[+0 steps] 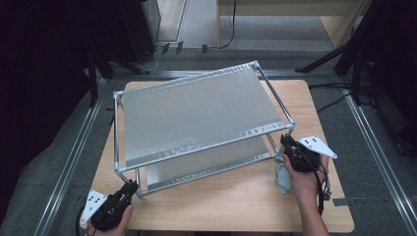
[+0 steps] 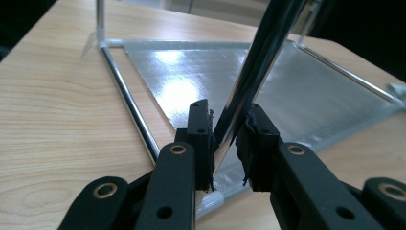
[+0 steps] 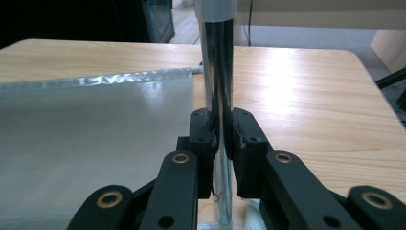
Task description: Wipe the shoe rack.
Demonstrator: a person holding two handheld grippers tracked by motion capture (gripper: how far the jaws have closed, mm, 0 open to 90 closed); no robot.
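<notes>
Fingers of the left gripper [image 2: 229,139] and right gripper [image 3: 221,132] are each clamped on a front leg of the metal rack [image 1: 196,110] on the table [image 1: 236,201].

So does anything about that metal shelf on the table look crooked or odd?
Yes. The two-tier metal rack sits skewed, its edges not square with the wooden table. The left hand-held gripper clamps its near-left leg, which leans in that gripper's view. A crumpled pale cloth lies by the right hand-held gripper.

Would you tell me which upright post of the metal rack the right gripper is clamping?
The near-right corner post; the right gripper grips it beside the crumpled cloth.
</notes>
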